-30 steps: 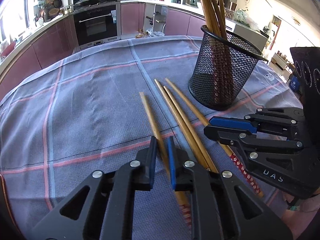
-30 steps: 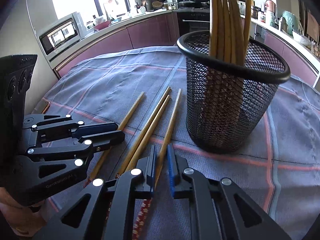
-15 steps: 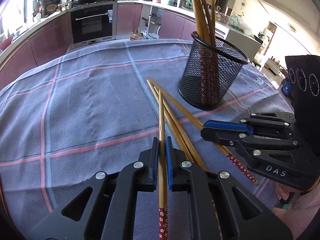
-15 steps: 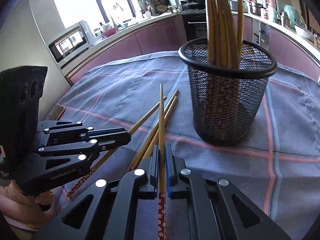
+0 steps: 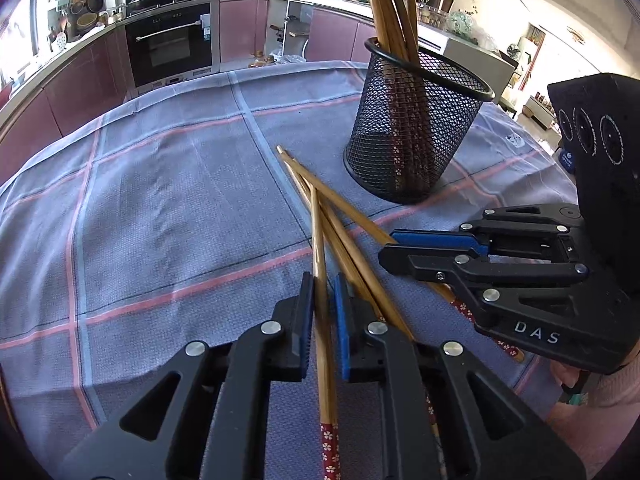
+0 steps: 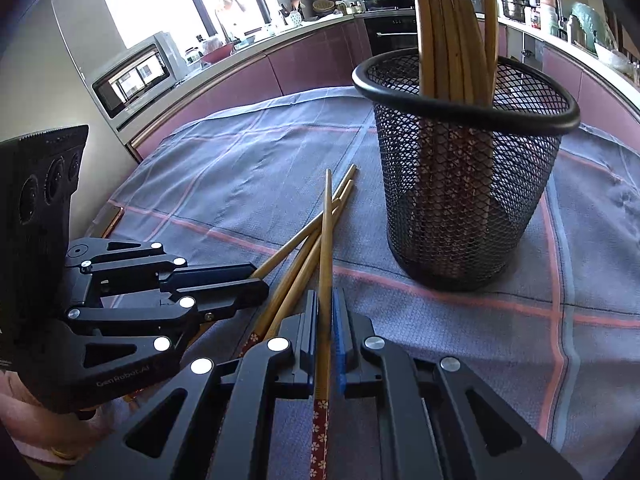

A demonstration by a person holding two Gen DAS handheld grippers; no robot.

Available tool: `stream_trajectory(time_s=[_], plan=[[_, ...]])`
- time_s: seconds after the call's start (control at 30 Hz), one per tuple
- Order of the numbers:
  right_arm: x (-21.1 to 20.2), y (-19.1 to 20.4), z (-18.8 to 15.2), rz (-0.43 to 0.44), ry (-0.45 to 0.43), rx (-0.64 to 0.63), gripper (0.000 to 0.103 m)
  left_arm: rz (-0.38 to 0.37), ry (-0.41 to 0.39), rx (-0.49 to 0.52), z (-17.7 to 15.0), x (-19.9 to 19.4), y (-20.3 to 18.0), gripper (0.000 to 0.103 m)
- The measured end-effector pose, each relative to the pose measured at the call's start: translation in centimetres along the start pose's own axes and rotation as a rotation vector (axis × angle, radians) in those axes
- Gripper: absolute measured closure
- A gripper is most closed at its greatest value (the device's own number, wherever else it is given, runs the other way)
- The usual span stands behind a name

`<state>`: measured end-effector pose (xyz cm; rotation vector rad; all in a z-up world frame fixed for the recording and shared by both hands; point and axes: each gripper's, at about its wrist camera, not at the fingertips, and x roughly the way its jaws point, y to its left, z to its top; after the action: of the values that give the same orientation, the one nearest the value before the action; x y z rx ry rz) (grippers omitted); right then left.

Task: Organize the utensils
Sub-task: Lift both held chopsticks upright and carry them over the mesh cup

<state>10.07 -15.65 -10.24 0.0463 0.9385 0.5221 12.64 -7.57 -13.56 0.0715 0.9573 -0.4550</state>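
My left gripper (image 5: 322,284) has a wooden chopstick (image 5: 318,240) between its pads. Its jaws are opening, and a thin gap shows beside the blue pad. My right gripper (image 6: 325,300) is shut on a second chopstick (image 6: 327,240), whose red flowered end sticks out behind the fingers. In the left wrist view the right gripper (image 5: 387,246) stands to the right. In the right wrist view the left gripper (image 6: 260,280) stands to the left. Two loose chopsticks (image 5: 360,276) (image 6: 296,280) lie side by side between the two grippers. Beyond them stands a black mesh cup (image 5: 416,140) (image 6: 460,200) holding several upright chopsticks (image 6: 452,20).
A grey-blue checked cloth (image 5: 160,220) covers the table. Its far edge drops off toward the kitchen cabinets and an oven (image 5: 168,48). A microwave (image 6: 132,76) sits on the counter at the left. A person's hand shows under each gripper.
A second ago both pairs of jaws stood apart over the lying chopsticks. Each then closed on one and swung it in line with its fingers. The left pads have since parted slightly.
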Motion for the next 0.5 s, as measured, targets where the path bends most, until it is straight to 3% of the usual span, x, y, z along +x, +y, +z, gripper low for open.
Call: stream_trajectory(time_s=[0.5], plan=[[-4.8, -0.6, 0.2, 0.016, -0.124, 0.001, 0.097, -0.071, -0.098, -0.012, 1.6, -4.1, 0.0, 0.095]])
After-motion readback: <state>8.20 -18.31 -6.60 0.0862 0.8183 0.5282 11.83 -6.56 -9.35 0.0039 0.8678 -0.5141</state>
